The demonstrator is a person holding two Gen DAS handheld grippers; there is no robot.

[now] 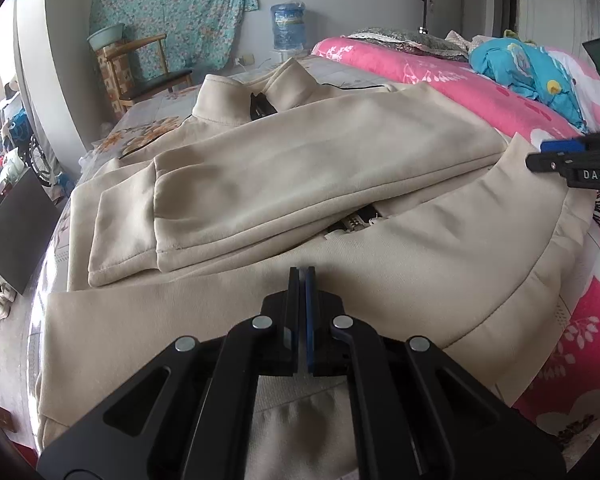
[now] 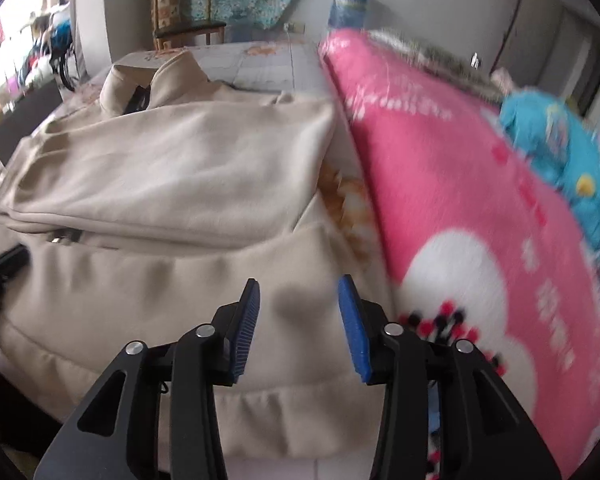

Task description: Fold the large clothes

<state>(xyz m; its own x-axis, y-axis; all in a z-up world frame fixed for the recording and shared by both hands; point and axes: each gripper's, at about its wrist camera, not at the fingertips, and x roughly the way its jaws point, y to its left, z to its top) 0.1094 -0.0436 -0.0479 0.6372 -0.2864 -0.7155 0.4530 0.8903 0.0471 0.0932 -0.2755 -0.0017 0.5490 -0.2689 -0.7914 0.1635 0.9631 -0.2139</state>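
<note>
Item: beige jacket [image 1: 300, 152], laid flat on bed [image 2: 260, 64] w/ pink blanket [image 1: 420, 72] at right. Long axis ran lower frame to upper left; collar pointed upper left, hem nearest cam. Sleeves folded across front. Left tongs [image 1: 303, 276] clenched, nothing gripped. Right tongs [image 2: 298, 292] released above hem.

Right view motion-blurred: pink blanket [image 2: 460, 184] right of right gripper [image 2: 299, 312] smeared; beige jacket [image 2: 172, 172] hem cut off below.
</note>
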